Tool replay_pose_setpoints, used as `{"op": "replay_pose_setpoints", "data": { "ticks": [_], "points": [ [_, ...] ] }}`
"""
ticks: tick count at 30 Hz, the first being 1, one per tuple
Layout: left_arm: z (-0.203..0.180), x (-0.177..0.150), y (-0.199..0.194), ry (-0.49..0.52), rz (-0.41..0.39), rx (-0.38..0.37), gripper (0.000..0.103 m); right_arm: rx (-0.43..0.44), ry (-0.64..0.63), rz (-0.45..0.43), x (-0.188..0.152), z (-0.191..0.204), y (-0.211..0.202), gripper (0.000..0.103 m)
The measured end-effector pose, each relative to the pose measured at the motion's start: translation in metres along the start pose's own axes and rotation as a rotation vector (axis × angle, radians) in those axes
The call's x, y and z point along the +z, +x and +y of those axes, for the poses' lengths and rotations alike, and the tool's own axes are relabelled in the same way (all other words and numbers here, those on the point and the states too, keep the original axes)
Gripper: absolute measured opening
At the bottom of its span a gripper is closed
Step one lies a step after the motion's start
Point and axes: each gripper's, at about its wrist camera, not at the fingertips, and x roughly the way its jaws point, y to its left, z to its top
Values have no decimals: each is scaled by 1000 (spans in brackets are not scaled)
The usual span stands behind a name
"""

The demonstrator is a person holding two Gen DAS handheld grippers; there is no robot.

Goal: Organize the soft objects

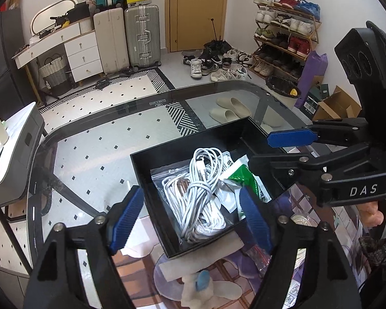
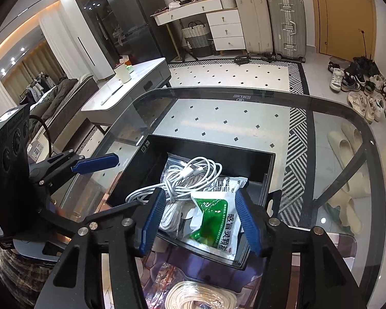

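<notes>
Left tool [image 1: 190, 219] and right tool [image 2: 200, 221]: jaws apart, gripping nothing, above one black box [image 1: 141, 164] containing one white cable bundle [image 1: 203, 177], one green-white sachet [image 2: 216, 221].

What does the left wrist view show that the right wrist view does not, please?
Only the left wrist view shows the shoe rack along the wall, a purple bag beside it and an open cardboard box. Only the right wrist view shows the dark fridge, the bagged coil of cream rope near the camera, and the green and white packet's printed face. Both show the black box on the glass table, the white cable in it, and both grippers, left and right, open over the box.
</notes>
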Motion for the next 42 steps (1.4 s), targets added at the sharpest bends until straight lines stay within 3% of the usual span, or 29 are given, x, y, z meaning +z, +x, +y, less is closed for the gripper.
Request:
{"op": "replay_pose_setpoints", "data": {
  "ticks": [3, 7, 9, 13, 33, 42],
  "points": [
    [2, -4, -6, -8, 1, 10, 85, -5, -3, -5, -3, 2, -5, 71],
    [3, -11, -12, -1, 5, 29, 97, 3, -18, -5, -9, 6, -12, 95],
    [4, -14, -15, -2, 9, 27, 98, -16, -22, -10, -14, 8, -16, 98],
    [6, -21, -19, -8, 17, 32, 103, -21, -10, -11, -20, 6, -23, 101],
    [0, -60, -38, -23, 29, 20, 103, -72, 2, -27, -61, 16, -54, 102],
    [-2, -79, -39, -19, 42, 24, 103, -69, 32, 22, -84, 17, -44, 102]
  ]
}}
